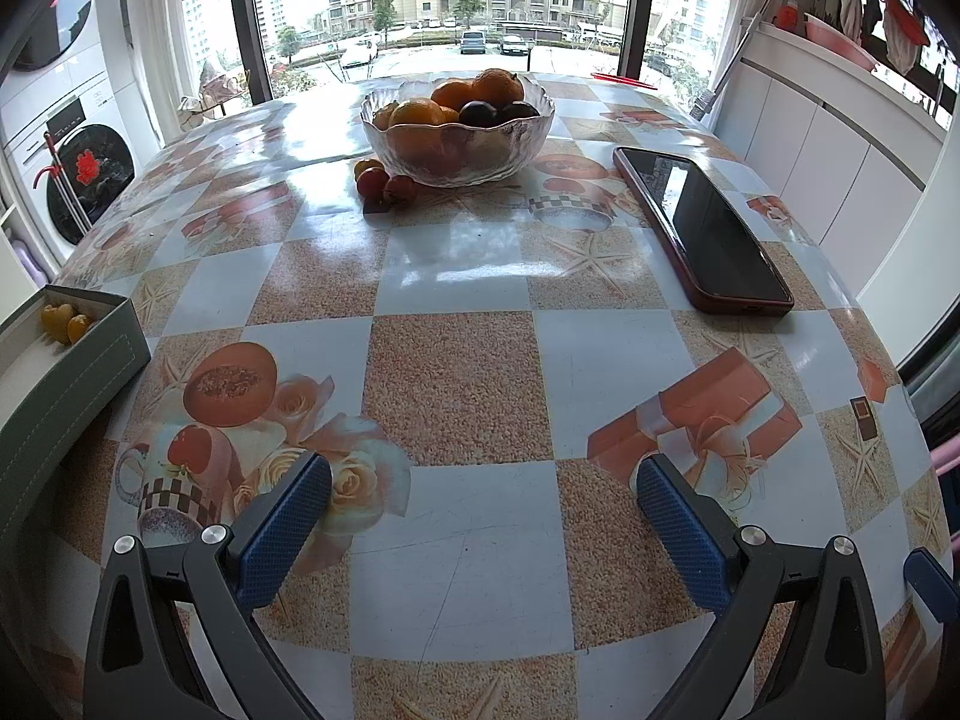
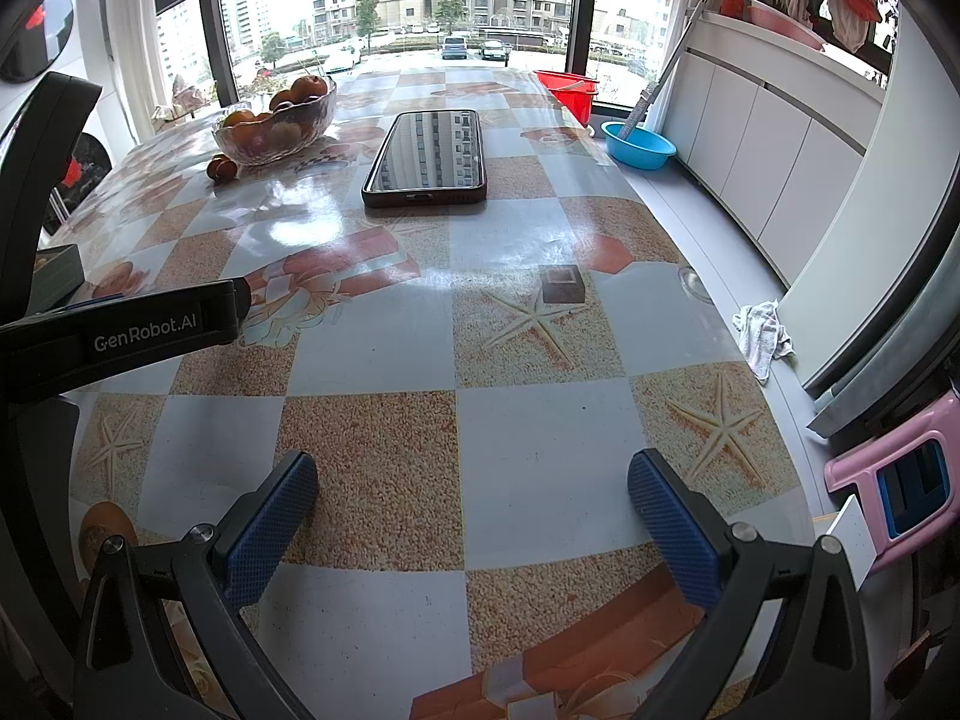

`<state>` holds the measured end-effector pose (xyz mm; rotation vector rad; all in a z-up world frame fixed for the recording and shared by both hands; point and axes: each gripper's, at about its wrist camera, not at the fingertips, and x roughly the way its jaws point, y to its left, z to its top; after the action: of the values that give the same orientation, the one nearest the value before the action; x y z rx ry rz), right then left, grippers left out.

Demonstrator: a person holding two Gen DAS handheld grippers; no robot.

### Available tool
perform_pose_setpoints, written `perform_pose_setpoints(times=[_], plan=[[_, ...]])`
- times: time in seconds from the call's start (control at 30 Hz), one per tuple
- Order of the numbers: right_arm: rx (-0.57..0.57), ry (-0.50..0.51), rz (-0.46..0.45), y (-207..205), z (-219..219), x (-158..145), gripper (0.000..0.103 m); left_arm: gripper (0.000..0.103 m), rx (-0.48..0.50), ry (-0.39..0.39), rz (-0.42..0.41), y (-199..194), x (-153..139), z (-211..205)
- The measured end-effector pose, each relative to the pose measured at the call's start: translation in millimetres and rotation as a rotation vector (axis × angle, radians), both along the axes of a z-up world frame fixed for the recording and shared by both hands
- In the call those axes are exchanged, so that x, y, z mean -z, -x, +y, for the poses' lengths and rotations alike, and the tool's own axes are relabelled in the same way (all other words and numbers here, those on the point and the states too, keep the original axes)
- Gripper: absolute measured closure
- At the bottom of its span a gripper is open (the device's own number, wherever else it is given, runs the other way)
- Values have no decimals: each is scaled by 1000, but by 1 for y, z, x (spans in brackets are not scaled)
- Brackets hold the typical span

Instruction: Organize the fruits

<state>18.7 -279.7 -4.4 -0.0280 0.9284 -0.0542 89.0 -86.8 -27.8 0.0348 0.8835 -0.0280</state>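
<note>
A glass bowl (image 1: 459, 147) (image 2: 276, 132) heaped with oranges and dark fruits stands at the far end of the table. Three small red and orange fruits (image 1: 384, 180) (image 2: 221, 169) lie on the cloth at its left foot. A grey box (image 1: 72, 360) at the left edge holds two small yellow fruits (image 1: 65, 321). My left gripper (image 1: 483, 483) hovers open over the near table, empty. My right gripper (image 2: 473, 480) is open and empty too, low over the near right part of the table. The left gripper's black body (image 2: 120, 330) shows at the left of the right wrist view.
A dark phone (image 1: 702, 228) (image 2: 429, 157) in a red case lies face up right of the bowl. The table (image 1: 450, 384) has a glossy checkered cloth. On the floor to the right are a blue basin (image 2: 637, 145), a red bucket (image 2: 567, 90), a white rag (image 2: 762, 336) and a pink stool (image 2: 894, 480).
</note>
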Motion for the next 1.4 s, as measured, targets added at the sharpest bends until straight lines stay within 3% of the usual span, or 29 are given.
perform_pose_setpoints(times=[0.6, 0.8, 1.4], plan=[[5, 8, 2, 0, 1, 0, 0, 1, 0, -2, -2, 0, 0, 0], [93, 7, 43, -3, 8, -3, 0, 1, 0, -2, -2, 0, 0, 0], [125, 2, 3, 1, 15, -1, 0, 1, 0, -4, -3, -1, 0, 0]])
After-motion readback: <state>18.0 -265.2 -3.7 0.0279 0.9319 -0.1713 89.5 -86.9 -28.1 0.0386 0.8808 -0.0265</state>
